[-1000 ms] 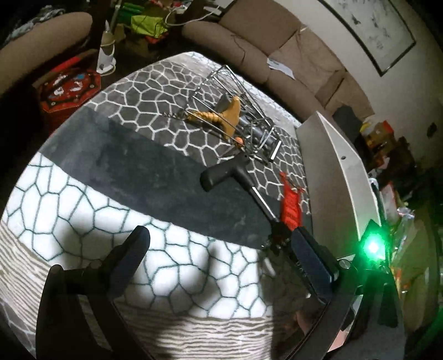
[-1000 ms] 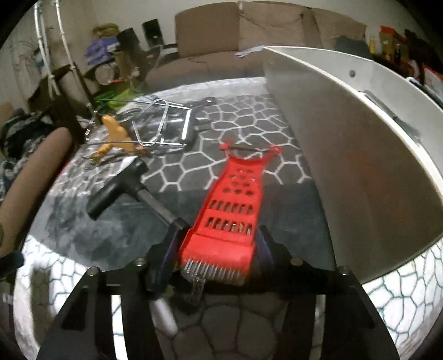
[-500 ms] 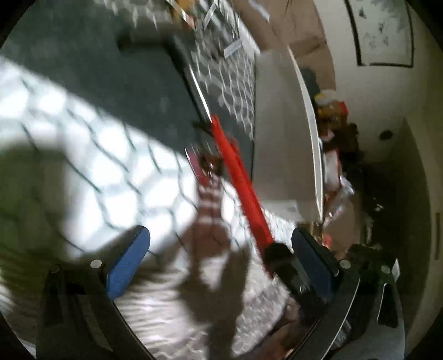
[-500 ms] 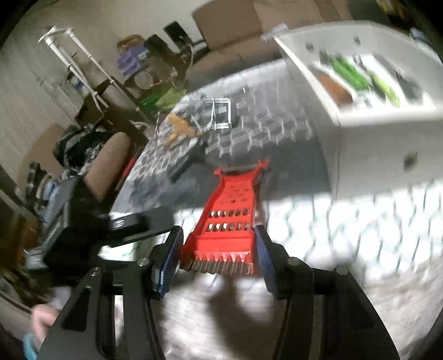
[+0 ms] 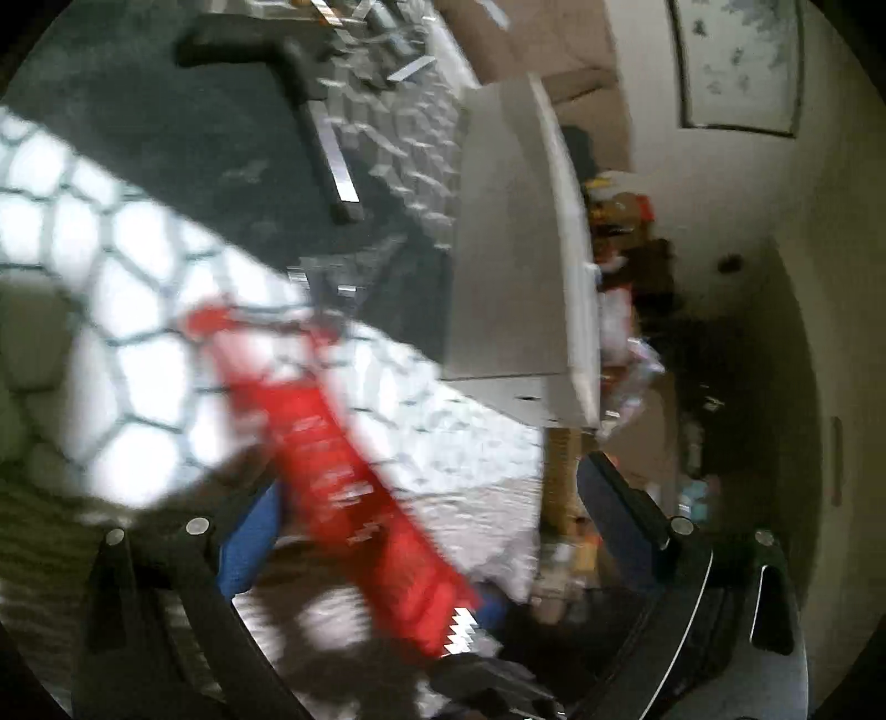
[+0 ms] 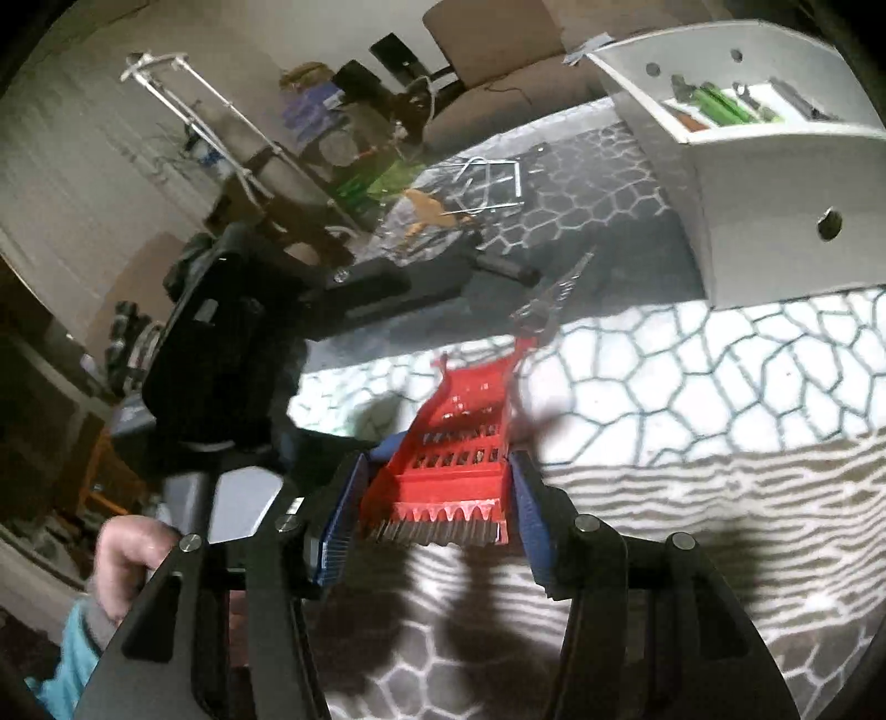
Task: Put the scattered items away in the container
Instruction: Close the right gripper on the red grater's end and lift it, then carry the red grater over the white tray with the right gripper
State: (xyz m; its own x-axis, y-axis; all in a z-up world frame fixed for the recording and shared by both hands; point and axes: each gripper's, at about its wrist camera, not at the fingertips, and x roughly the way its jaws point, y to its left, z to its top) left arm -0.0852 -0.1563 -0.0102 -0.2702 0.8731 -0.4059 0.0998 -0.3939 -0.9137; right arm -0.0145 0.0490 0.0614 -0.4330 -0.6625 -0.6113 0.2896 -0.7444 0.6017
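My right gripper (image 6: 437,498) is shut on a red plastic grater (image 6: 454,443) and holds it in the air above the patterned cloth. The same red grater (image 5: 354,476) shows blurred in the left wrist view, between the fingers of my open, empty left gripper (image 5: 426,515). The white container (image 6: 775,183) stands at the upper right with green and dark utensils inside; in the left wrist view I see its outer wall (image 5: 509,232). A black-handled tool (image 5: 299,94) lies on the dark strip of cloth.
A wire whisk or rack (image 6: 487,183) and an orange-brown item (image 6: 426,210) lie at the far end of the table. A small metal tool (image 6: 559,288) hangs beyond the grater's far tip. A sofa (image 6: 498,39) and clutter stand behind.
My right gripper has lifted the red grater off the cloth and drawn it back from the container. The left gripper has swung round and now has the grater between its fingers.
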